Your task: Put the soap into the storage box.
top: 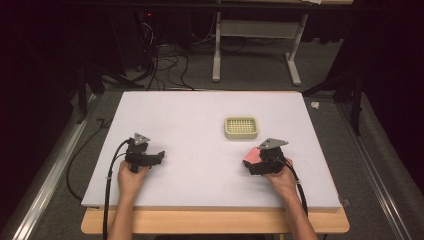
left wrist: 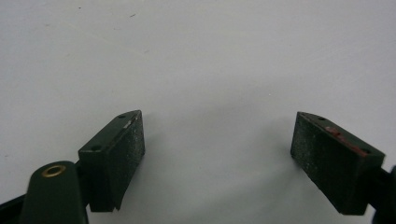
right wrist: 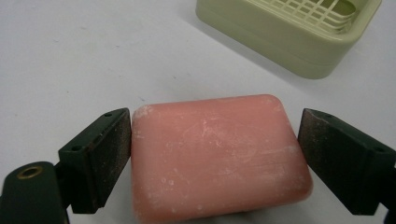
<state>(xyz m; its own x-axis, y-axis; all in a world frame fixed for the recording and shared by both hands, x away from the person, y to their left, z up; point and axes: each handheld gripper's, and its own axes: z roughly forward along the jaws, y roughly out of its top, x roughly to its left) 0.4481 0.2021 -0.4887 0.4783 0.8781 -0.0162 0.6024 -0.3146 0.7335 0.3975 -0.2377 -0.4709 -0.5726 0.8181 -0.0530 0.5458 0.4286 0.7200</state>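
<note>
The right claw (right wrist: 215, 163) sat around the pink soap bar (right wrist: 217, 156) — its left jaw touched the bar's side, while the right jaw stood just clear, so the grip was not quite closed. The soap lay on the bench (top: 190, 125), with the pale green soap dish (top: 241, 127) at about eleven o'clock. The left claw (left wrist: 217, 154) was spread wide — nothing between its jaws.

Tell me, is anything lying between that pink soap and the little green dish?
Nothing visible does. The pink soap sits between the right gripper's fingers, and the stretch of white table up to the green dish is bare. The left gripper is off to the other side.
</note>
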